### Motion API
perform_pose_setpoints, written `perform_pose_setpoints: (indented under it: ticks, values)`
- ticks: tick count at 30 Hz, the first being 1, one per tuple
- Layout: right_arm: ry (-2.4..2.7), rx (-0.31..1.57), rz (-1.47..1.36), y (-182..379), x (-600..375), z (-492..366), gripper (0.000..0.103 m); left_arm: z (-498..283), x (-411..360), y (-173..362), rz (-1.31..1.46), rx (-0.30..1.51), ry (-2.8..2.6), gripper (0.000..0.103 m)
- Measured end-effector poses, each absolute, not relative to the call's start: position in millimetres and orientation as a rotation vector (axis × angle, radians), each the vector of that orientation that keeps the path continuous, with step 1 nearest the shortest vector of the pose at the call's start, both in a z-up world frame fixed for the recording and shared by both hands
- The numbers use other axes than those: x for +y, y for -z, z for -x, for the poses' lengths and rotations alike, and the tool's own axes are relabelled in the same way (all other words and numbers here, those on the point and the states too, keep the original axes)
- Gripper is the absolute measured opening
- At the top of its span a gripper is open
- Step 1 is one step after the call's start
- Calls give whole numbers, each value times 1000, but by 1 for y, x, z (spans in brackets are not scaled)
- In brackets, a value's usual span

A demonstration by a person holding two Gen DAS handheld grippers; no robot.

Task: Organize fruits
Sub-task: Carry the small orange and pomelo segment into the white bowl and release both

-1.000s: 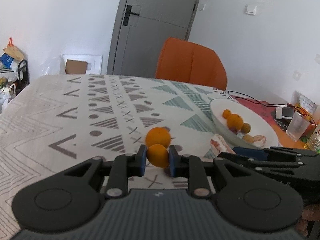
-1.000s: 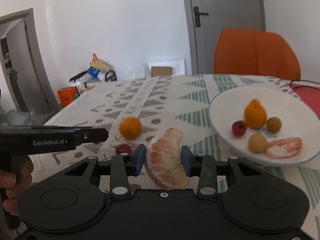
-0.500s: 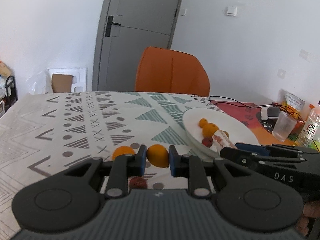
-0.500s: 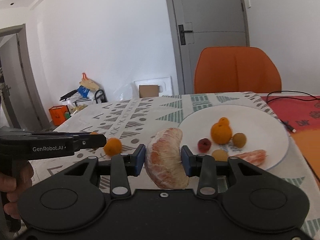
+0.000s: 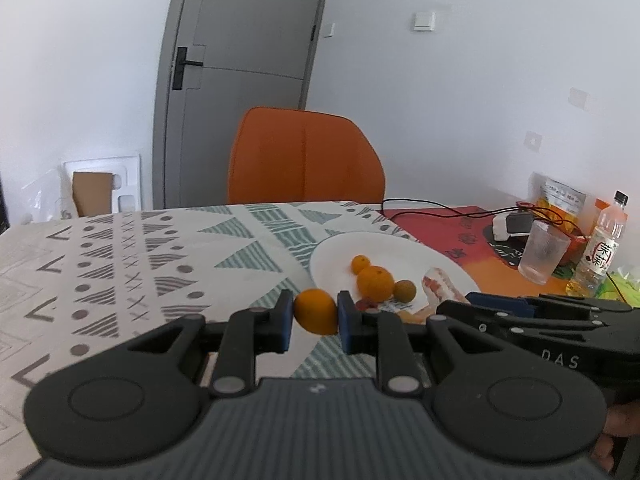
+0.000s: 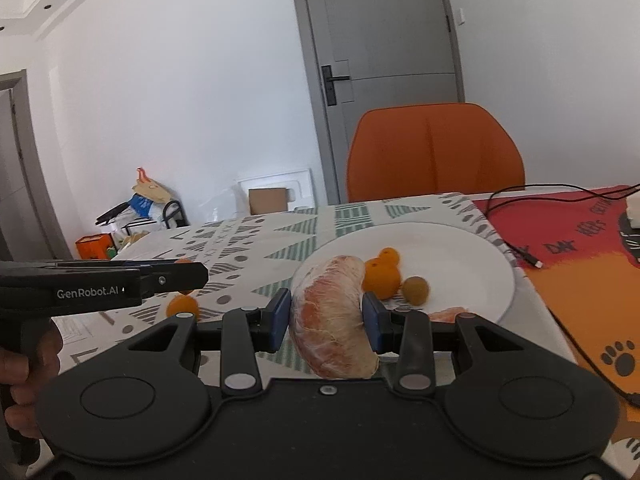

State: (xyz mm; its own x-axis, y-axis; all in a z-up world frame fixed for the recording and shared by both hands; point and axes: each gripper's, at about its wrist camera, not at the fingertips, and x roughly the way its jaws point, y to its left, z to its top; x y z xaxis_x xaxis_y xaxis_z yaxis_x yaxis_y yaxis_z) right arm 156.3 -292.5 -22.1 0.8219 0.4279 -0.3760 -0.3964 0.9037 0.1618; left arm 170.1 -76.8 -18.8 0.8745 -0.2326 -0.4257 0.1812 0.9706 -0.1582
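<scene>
My left gripper point(image 5: 314, 314) is shut on a small orange point(image 5: 316, 311), held above the table just left of the white plate point(image 5: 332, 256). My right gripper point(image 6: 326, 316) is shut on a peeled pomelo segment point(image 6: 332, 316), held over the near edge of the white plate point(image 6: 472, 252). On the plate lie a mandarin point(image 6: 382, 276), a smaller orange point(image 6: 389, 256), a brownish longan point(image 6: 415, 290) and another pomelo piece point(image 6: 448, 314). One more orange point(image 6: 182, 305) lies on the cloth to the left. The left gripper's body point(image 6: 100, 284) shows in the right wrist view.
The table has a patterned cloth point(image 5: 120, 264) and a red-orange mat point(image 6: 592, 256) with a black cable point(image 6: 520, 248). A glass point(image 5: 542, 254), a bottle point(image 5: 600, 248) and snack bags stand at the right. An orange chair point(image 5: 304, 160) stands behind the table.
Both grippers have lifted and moved right toward the plate with their fruit. The plate is now closer and more central; the loose orange on the cloth has dropped behind to the left.
</scene>
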Motion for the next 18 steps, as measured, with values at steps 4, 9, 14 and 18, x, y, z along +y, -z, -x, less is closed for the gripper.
perform_pose_setpoints:
  ticks: [4, 9, 14, 18]
  values:
    - [-418, 416, -90, 23, -301, -161, 37, -178, -85, 18, 108, 450, 236, 21]
    - [-390, 411, -109, 22, -312, -168, 37, -188, -94, 16, 98, 441, 259, 21]
    - [-362, 406, -123, 20, -320, -179, 37, -201, -103, 14, 90, 437, 277, 21]
    - [-348, 405, -125, 21, -324, -188, 37, -211, -109, 14, 80, 436, 286, 21]
